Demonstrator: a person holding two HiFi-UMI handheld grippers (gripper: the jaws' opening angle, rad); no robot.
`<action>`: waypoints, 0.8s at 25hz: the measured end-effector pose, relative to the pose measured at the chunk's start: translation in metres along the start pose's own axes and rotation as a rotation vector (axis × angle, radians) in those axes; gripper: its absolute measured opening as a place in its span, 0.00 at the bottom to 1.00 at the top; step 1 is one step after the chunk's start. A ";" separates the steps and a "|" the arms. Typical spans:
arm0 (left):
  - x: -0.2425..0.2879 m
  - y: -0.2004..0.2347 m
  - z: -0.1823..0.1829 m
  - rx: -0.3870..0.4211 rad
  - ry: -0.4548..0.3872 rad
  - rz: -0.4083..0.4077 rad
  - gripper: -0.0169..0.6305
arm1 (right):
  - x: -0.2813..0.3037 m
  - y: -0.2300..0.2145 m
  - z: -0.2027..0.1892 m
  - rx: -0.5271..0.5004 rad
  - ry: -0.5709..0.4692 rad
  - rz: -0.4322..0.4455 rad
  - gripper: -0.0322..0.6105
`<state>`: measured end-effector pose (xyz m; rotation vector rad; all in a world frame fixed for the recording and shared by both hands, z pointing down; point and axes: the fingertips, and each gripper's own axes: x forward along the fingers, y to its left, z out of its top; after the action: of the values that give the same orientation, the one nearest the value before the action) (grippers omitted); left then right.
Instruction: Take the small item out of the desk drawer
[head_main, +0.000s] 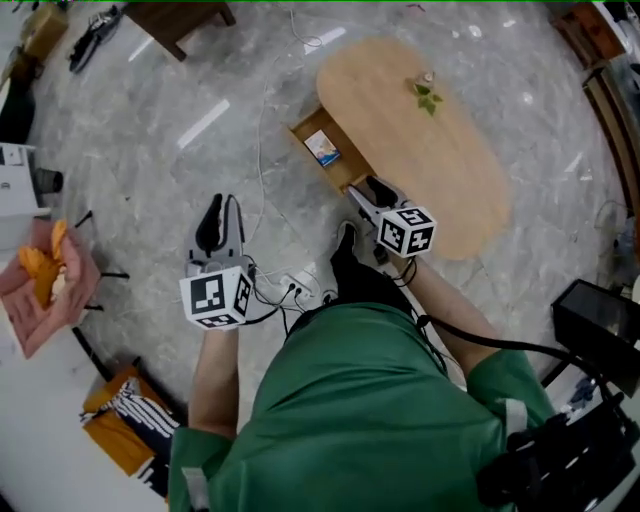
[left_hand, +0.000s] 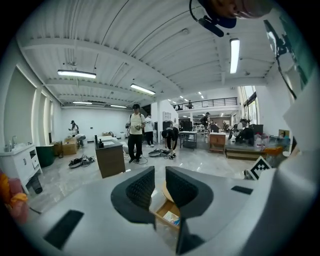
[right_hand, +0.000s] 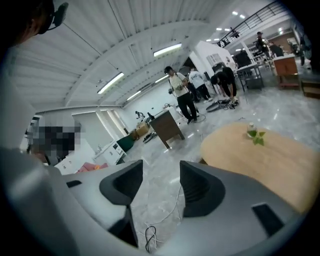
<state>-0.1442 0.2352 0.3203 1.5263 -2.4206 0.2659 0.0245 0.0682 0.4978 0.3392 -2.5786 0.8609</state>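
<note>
Lying flat in the open drawer (head_main: 347, 172) under the tabletop (head_main: 430, 170), the small item (head_main: 322, 148) looks like a light, stiff packet, probably; pinch its edges. Left gripper (left_hand: 159, 176) and right gripper (right_hand: 161, 172) are spread, empty.

Glossy grey marble floor (head_main: 150, 130) under a white ribbed ceiling (left_hand: 150, 45) lit by long strip lights (left_hand: 76, 74); dark wooden cabinet (left_hand: 110, 159) mid-hall, white walls (left_hand: 95, 120), tall window (left_hand: 248, 102) at right, railed mezzanine (left_hand: 210, 102) at the far end.
</note>
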 end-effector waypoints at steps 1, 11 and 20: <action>0.016 0.004 -0.001 0.005 0.001 0.016 0.15 | 0.011 -0.009 -0.002 0.004 0.020 0.003 0.43; 0.138 0.001 -0.051 0.054 0.154 -0.045 0.15 | 0.104 -0.079 -0.036 0.158 0.159 0.035 0.40; 0.254 -0.015 -0.120 0.108 0.234 -0.406 0.15 | 0.177 -0.144 -0.085 0.386 0.169 -0.151 0.40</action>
<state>-0.2198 0.0471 0.5149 1.8715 -1.8966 0.4651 -0.0581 -0.0093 0.7128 0.5374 -2.1931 1.2706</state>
